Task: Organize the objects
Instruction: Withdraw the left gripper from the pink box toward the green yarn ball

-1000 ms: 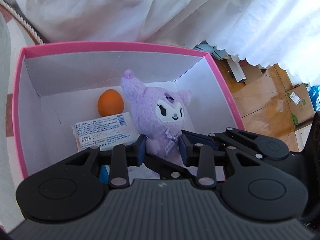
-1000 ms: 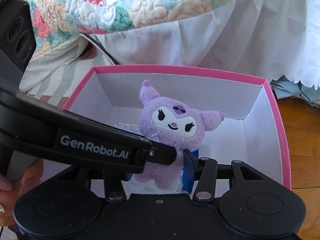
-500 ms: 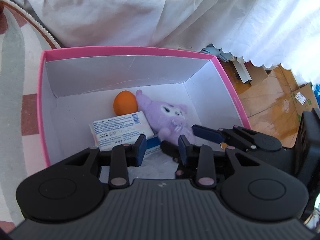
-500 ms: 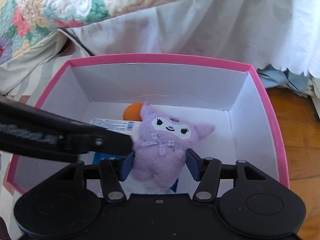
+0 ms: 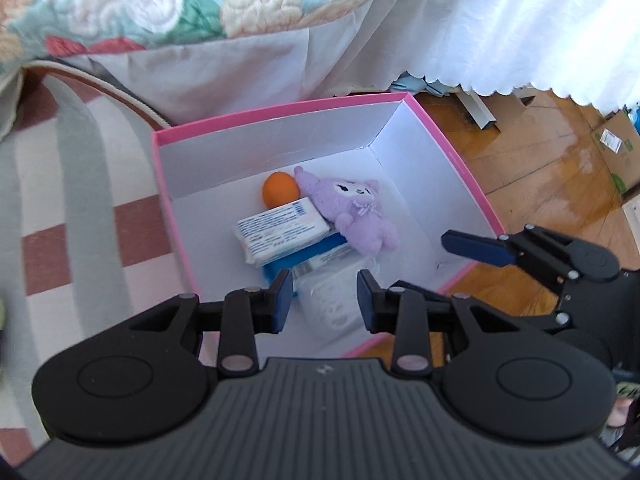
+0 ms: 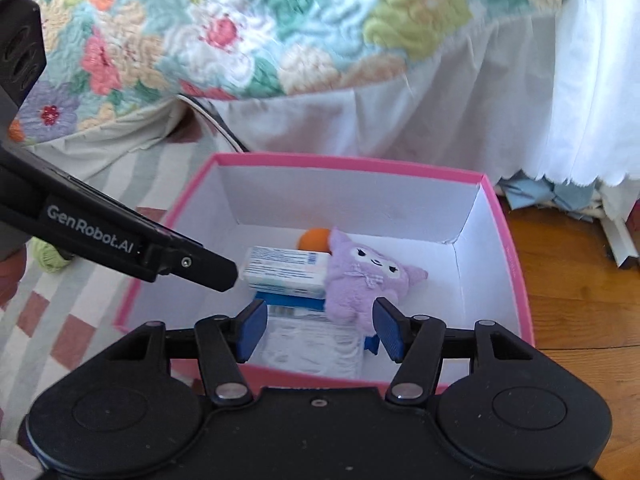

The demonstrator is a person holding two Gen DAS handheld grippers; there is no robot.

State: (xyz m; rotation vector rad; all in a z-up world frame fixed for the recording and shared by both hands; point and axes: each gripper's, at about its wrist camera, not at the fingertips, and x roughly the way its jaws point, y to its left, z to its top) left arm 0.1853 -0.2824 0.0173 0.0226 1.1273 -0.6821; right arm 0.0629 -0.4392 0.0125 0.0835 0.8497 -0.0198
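Note:
A pink box (image 5: 276,114) with white inner walls stands on the floor. In it lie a purple plush toy (image 5: 356,212), an orange ball (image 5: 280,194), a white printed packet (image 5: 280,228) on a blue carton (image 5: 304,258), and a clear plastic pack (image 5: 336,300). My left gripper (image 5: 324,298) hovers over the box's near edge, its jaws a little apart with nothing between them. My right gripper (image 6: 320,330) is open above the near rim (image 6: 340,162). The plush toy (image 6: 364,280) lies free below it, leaning on the packet. One finger of the left gripper (image 6: 192,264) reaches in from the left.
Behind the box hangs a white bed skirt (image 5: 440,28) under a floral quilt (image 6: 240,40). A striped rug (image 5: 80,200) lies to the left and wooden floor (image 5: 540,160) to the right, with cardboard boxes (image 5: 616,152) further off. A green object (image 6: 48,256) rests on the rug.
The right gripper opened and let go of the plush toy, which now lies in the box. Both grippers rose and drew back from the box.

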